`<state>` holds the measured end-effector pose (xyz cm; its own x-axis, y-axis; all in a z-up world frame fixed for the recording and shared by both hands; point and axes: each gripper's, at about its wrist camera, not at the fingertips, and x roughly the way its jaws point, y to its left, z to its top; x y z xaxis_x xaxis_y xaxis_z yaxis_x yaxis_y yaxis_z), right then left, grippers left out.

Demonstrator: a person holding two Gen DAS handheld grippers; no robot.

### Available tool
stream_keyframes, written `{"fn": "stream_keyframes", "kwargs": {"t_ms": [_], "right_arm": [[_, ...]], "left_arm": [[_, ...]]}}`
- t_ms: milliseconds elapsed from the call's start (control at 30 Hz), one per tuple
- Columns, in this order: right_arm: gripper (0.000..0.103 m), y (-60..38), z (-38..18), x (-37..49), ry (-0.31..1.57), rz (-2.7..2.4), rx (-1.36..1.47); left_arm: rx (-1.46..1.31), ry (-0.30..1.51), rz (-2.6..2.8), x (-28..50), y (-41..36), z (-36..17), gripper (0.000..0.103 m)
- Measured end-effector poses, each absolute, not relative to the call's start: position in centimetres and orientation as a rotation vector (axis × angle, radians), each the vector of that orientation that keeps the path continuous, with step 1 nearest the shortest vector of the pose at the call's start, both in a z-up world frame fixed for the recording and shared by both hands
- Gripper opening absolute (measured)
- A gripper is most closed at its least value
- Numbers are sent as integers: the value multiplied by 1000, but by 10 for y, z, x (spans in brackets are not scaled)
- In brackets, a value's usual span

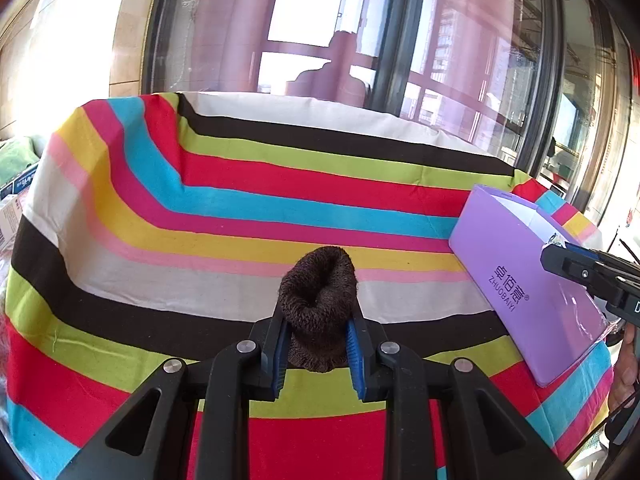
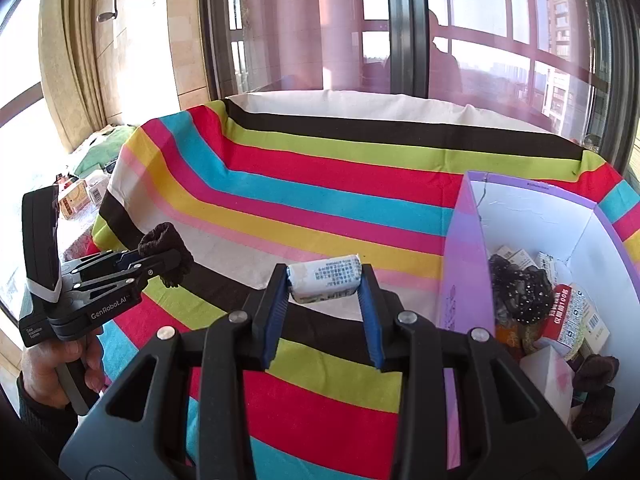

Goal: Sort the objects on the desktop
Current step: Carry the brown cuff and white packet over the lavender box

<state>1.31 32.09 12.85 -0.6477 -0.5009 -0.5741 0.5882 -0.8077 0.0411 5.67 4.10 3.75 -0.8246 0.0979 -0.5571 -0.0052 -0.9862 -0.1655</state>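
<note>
My left gripper (image 1: pixel 316 308) is shut on a dark brown fuzzy hair tie (image 1: pixel 318 288), held above the striped cloth. The right wrist view shows the same gripper (image 2: pixel 160 258) at the left, a hand on its handle, the brown hair tie (image 2: pixel 166 250) between its fingers. My right gripper (image 2: pixel 325 280) is shut on a small white packet (image 2: pixel 326 280) with blue print, just left of the purple box (image 2: pixel 466 264). In the left wrist view the purple box (image 1: pixel 516 280) stands at the right, and the right gripper's fingers (image 1: pixel 576 264) reach in at its rim.
The striped cloth (image 1: pixel 240 216) covers the whole table. Inside the purple box lie several items: a black lacy piece (image 2: pixel 520 292), printed cartons (image 2: pixel 576 316), a white packet (image 2: pixel 554 380) and brown fabric (image 2: pixel 596 376). Boxes and clutter (image 2: pixel 80 196) sit beyond the table's left edge. A window stands behind.
</note>
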Motion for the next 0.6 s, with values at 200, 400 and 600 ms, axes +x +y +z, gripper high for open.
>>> {"fn": "stream_keyframes", "kwargs": {"t_ms": [200, 400, 600], "right_arm": [[38, 353, 139, 16, 141, -2474, 756], [38, 380, 148, 18, 104, -2554, 740], [38, 411, 154, 9, 57, -2653, 739]], "left_arm": [[-876, -179, 2882, 53, 71, 51, 25], [-862, -119, 2812, 49, 104, 60, 25], [-817, -40, 2727, 45, 148, 77, 25]]}}
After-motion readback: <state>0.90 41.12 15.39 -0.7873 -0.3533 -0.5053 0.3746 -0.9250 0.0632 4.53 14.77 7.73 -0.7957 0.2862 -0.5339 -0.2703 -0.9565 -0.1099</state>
